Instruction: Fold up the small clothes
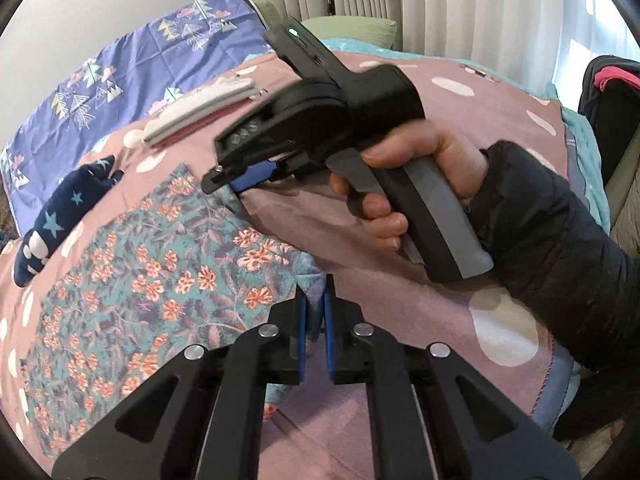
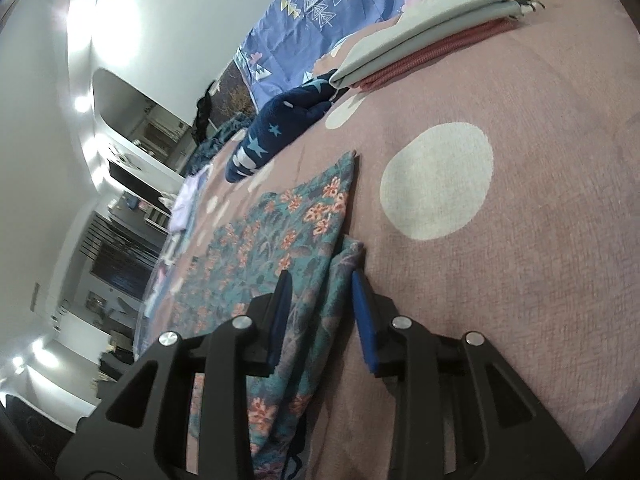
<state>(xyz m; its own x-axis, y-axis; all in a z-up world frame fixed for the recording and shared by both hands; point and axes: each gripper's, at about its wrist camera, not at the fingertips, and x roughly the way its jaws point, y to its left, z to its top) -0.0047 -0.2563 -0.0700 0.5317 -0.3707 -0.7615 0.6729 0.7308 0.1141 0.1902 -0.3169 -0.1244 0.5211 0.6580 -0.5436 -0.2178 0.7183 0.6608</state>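
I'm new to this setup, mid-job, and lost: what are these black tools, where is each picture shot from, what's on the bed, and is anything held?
No robot: a person holds a two-finger claw in each hand, with a camera on each looking along its fingers. The left camera shows the left claw shut on an edge of the floral cloth, with the person's hand holding the right claw ahead. The right camera shows the right claw with its fingers either side of a cloth fold; whether they pinch it is unclear. Also on the dotted bedspread: a starry navy garment and a folded stack.
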